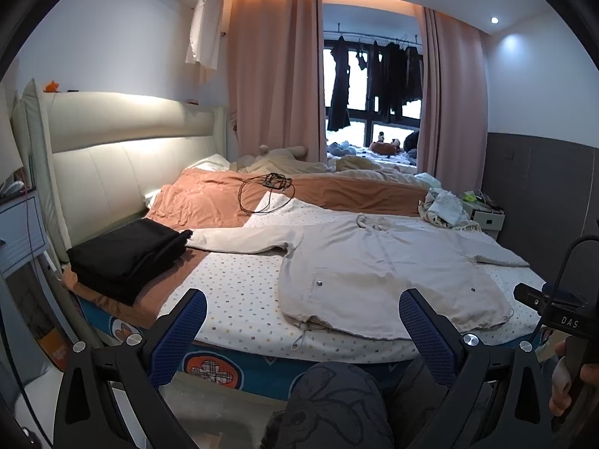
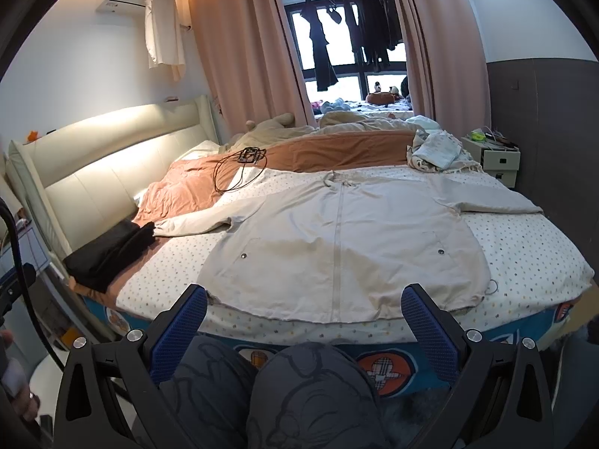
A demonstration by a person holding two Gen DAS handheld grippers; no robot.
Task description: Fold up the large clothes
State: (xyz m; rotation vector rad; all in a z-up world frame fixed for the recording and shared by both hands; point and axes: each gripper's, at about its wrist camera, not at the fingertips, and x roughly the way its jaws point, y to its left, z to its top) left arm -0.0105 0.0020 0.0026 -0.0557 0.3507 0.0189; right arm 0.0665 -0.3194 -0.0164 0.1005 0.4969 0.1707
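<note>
A large cream zip-up jacket (image 1: pixel 378 265) (image 2: pixel 337 239) lies spread flat on the bed, front up, hem toward me and both sleeves stretched out to the sides. My left gripper (image 1: pixel 301 308) hangs open in front of the bed edge, just short of the hem's left corner. My right gripper (image 2: pixel 304 303) is open too, level with the middle of the hem and holding nothing. A folded black garment (image 1: pixel 127 258) (image 2: pixel 106 252) sits at the bed's left side, near the jacket's left cuff.
The dotted sheet (image 1: pixel 239 292) (image 2: pixel 524 254) covers the bed's near part. An orange blanket (image 1: pixel 209 202) with a black cable (image 1: pixel 262 194) lies behind. Crumpled clothes (image 2: pixel 434 153) sit at the far right. The person's patterned knees (image 2: pixel 310 385) are below the grippers. A nightstand (image 2: pixel 494 161) stands right.
</note>
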